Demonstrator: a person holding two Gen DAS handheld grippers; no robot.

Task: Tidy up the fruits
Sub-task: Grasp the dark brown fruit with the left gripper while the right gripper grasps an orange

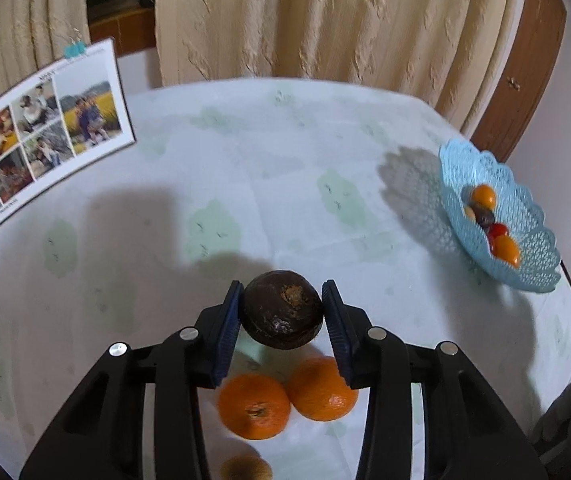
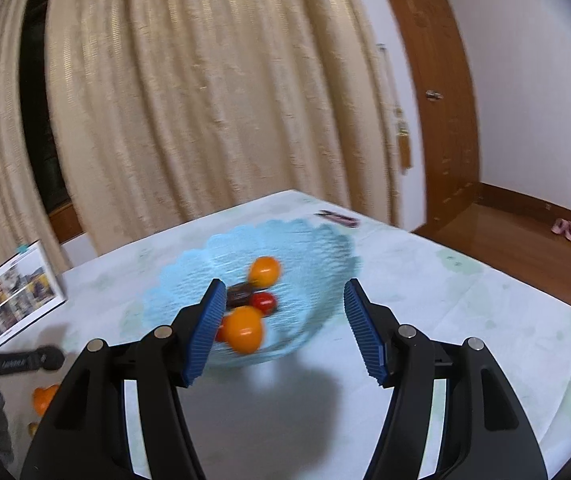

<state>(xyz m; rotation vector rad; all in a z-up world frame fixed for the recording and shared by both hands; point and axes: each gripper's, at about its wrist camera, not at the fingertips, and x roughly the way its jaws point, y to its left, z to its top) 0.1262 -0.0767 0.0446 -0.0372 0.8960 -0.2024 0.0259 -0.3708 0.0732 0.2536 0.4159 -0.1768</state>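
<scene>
My left gripper (image 1: 282, 307) is shut on a dark brown round fruit (image 1: 282, 314) and holds it above the table. Two oranges (image 1: 254, 406) (image 1: 322, 389) and a brown kiwi (image 1: 246, 469) lie on the cloth under it. The light blue lattice basket (image 1: 525, 216) stands at the right with several small fruits inside, orange, red and dark. In the right wrist view my right gripper (image 2: 279, 330) is open and empty just above the near side of the basket (image 2: 313, 248), over an orange fruit (image 2: 244, 330).
A photo calendar (image 1: 41, 132) stands at the table's far left edge. Cream curtains hang behind the table and a wooden door (image 2: 441, 92) is at the right. A small dark object (image 2: 339, 218) lies beyond the basket. The table is covered by a pale green-patterned cloth (image 1: 285, 160).
</scene>
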